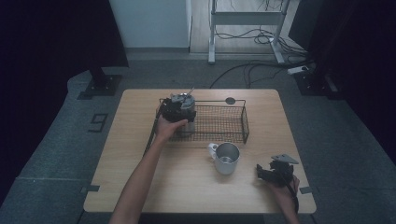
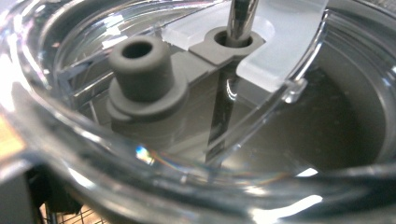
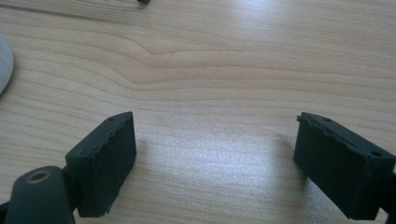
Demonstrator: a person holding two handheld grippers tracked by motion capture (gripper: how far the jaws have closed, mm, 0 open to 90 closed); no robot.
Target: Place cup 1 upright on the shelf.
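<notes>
The left hand-held gripper (image 1: pixel 180 109), seemingly clamping the lidded tumbler (image 2: pixel 196 93) in the wire basket (image 1: pixel 244 122), should be lifting vertically while the right hand-held gripper (image 3: pixel 215 163) is resting apart on the counter (image 1: pixel 187 186).

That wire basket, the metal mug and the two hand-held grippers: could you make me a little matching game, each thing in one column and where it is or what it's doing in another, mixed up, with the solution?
Things:
1. wire basket
2. metal mug
3. left gripper
4. right gripper

Places or states:
A. jaws wide apart over bare wood, nothing between them
B. at the basket's left end, close up against a clear lid with a metal straw through it
C. upright on the table, just in front of the basket
D. black mesh, at the far middle of the table

Pairs: 1-D, 2-C, 3-B, 4-A
</notes>
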